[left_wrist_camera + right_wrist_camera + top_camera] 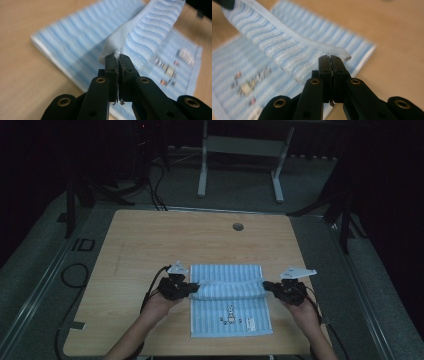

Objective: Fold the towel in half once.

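Blue-white striped towel [230,312] lies mid wooden table [150,240], near person's edge, small cartoon print twd near end. Left gripper [189,289] clamps towel's left corner, jaws closed on cloth; right gripper [270,286] clamps right corner, jaws closed on cloth. Held edge lifted, spans betw. both grippers above rest of towel, which stays flat on table. Hands enter from bottom.

The towel [230,312] lies on the desk [150,240] near its front edge, between the left gripper [192,289] and right gripper [267,286].
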{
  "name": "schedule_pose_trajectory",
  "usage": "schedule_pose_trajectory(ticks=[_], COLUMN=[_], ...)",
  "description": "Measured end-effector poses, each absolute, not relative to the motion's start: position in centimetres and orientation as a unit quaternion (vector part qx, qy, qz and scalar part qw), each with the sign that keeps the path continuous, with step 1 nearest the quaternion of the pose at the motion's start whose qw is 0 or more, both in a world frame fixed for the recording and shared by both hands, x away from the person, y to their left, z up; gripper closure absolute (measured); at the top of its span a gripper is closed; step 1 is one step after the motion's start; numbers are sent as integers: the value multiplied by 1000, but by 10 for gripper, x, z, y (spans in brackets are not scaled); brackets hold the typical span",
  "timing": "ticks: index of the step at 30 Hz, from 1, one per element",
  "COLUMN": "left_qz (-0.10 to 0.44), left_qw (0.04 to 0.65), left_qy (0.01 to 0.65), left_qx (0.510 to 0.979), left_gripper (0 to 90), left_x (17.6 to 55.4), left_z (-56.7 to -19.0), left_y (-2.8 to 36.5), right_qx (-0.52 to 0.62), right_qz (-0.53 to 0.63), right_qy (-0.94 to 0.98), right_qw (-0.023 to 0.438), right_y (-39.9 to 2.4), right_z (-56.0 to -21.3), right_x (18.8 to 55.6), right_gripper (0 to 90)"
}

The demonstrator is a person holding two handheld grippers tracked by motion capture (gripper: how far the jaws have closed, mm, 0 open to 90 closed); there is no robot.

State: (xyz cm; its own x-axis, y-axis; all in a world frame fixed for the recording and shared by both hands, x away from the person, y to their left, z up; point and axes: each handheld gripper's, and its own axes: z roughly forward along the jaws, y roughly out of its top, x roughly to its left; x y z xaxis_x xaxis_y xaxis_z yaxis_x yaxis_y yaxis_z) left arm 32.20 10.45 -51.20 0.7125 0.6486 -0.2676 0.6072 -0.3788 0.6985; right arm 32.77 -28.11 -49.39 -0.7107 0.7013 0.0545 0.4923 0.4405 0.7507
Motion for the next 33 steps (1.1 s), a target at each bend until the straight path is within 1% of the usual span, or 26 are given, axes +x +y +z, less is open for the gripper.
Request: schedule_pose_trajectory(ticks=[1,3,6,8,10,11,12,13,14,15,16,17,18,20,22,23,25,26,27,28,29,30,33], left_qz=[13,2,3,27,43,44,18,-11,-21,-24,-34,-42,-38,-47,-31,-33,-34,-43,-43,-50,-50,-46,-48], left_qw=[400,389,392,418,446,453,455,452,442,437,432,418,409,409,401,401,403,405,405,404,404,397,393], left_qy=[385,387,397,393,372,359,347,323,306,294,285,278,275,278,295,297,299,306,306,305,305,298,305], left_qx=[832,836,830,818,813,815,820,831,843,850,855,864,869,868,867,866,865,861,861,861,861,867,866], left_gripper=[857,857,857,857,857,856,839,775,662,583,529,481,446,445,445,445,445,445,446,454,454,454,454], left_x=[322,324,328,325,311,300,290,281,270,261,256,249,247,244,245,246,247,249,249,249,249,248,248], left_z=[-519,-527,-529,-513,-494,-486,-481,-479,-481,-484,-488,-494,-497,-504,-510,-513,-515,-519,-519,-521,-521,-521,-525], left_y=[104,102,100,102,105,107,110,112,112,112,111,109,108,109,110,110,111,110,110,110,110,108,108], right_qx=[363,369,377,378,374,361,347,336,325,325,332,338,346,360,365,364,354,352,350,346,346,342,335], right_qz=[375,366,360,370,388,405,423,437,449,448,437,427,416,412,417,418,411,407,409,416,416,416,405], right_qy=[844,847,847,841,832,827,823,821,821,823,826,830,833,830,826,827,835,839,839,838,838,841,850], right_qw=[121,113,106,112,129,145,154,147,134,129,128,124,118,110,100,91,89,82,75,68,68,55,36], right_y=[-280,-279,-278,-279,-281,-284,-287,-292,-298,-304,-309,-312,-316,-319,-317,-314,-308,-305,-303,-302,-302,-299,-294], right_z=[-510,-519,-524,-517,-500,-489,-481,-476,-475,-477,-480,-483,-488,-494,-498,-500,-503,-504,-505,-505,-505,-507,-514], right_x=[328,330,337,337,326,313,297,281,267,257,251,250,250,254,259,261,262,264,264,264,264,263,257], right_gripper=[880,880,880,881,880,880,864,804,713,652,594,571,562,540,526,522,509,509,518,549,549,592,603])
